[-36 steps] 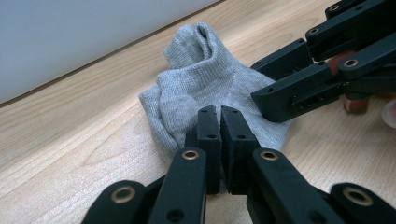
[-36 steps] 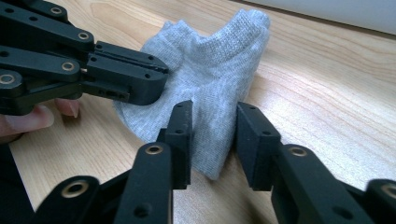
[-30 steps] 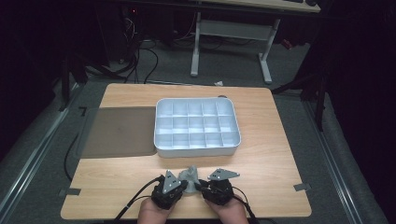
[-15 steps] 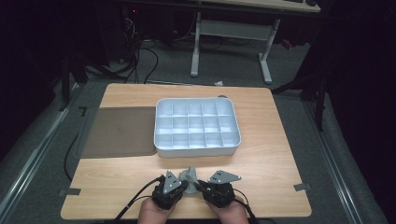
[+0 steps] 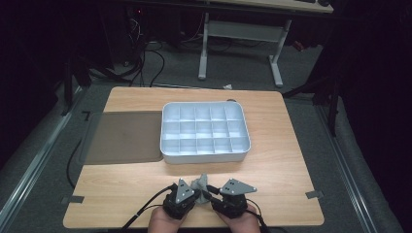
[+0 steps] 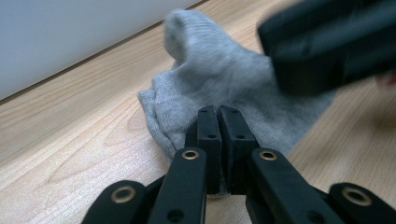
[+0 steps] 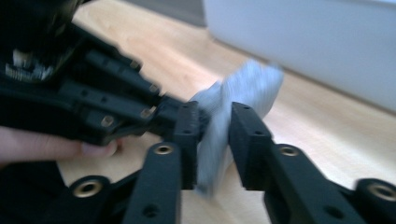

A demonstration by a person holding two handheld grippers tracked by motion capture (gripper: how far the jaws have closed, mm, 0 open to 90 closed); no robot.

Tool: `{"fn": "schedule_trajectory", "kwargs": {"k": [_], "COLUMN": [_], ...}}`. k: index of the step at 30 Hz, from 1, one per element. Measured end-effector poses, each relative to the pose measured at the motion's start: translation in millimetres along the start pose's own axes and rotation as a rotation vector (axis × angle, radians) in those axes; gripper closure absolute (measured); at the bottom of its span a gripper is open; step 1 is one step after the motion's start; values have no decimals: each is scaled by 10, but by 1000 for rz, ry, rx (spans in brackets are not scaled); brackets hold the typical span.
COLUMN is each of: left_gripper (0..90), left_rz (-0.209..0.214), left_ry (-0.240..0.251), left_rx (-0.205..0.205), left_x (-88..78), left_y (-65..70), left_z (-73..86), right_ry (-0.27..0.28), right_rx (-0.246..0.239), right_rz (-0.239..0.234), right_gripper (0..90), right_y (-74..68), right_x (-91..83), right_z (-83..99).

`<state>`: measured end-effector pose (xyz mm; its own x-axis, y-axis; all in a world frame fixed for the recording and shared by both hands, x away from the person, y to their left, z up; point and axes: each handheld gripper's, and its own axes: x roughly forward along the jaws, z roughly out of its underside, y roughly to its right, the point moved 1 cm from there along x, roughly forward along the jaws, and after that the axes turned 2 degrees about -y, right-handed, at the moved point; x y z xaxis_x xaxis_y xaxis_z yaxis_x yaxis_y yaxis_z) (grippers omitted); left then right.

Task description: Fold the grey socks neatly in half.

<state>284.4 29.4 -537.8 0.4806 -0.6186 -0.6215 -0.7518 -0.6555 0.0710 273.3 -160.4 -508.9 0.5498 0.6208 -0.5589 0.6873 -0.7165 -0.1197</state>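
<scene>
Between both grippers at the table's (image 5: 286, 160) 6 o'clock edge sits the sock (image 5: 200, 183), bunched, pointing toward 12. Left gripper (image 6: 218, 122) pressed tight on its near edge. Right gripper (image 7: 214, 122) jaws just opening, sock between them, pads apparently off it. Both hands equally near.

A wooden table (image 5: 286, 145) bears a white compartment tray (image 5: 204, 132), grey mat (image 5: 124, 137) and grey sock (image 5: 201, 183).

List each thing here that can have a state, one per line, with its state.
Grey sock: bunched on the table, pinched at one edge.
Left claw: shut on the sock.
Right claw: jaws just opening, sock between them, pads not clearly pressing.
Compartment tray: upright, every compartment empty.
Grey mat: flat, bare.
</scene>
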Motion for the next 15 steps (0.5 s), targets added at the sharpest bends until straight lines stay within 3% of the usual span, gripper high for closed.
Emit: {"fn": "schedule_trajectory", "kwargs": {"k": [6, 8, 11, 12, 15], "left_gripper": [870, 870, 869, 868, 868], "left_rz": [1, 0, 1, 1, 4], "left_ry": [0, 0, 1, 1, 1], "left_rx": [1, 3, 1, 1, -1], "left_x": [0, 0, 1, 1, 0], "left_y": [-1, 0, -1, -2, -4], "left_z": [0, 0, 0, 0, 0], "right_ry": [24, -2, -55, -72, -105], "right_rx": [58, 71, 70, 70, 62], "right_rz": [67, 87, 81, 84, 91], "right_gripper": [660, 647, 628, 642, 817], "right_y": [216, 276, 295, 282, 220], "right_x": [-102, -86, -19, 0, 54], "right_z": [1, 26, 70, 80, 103]}}
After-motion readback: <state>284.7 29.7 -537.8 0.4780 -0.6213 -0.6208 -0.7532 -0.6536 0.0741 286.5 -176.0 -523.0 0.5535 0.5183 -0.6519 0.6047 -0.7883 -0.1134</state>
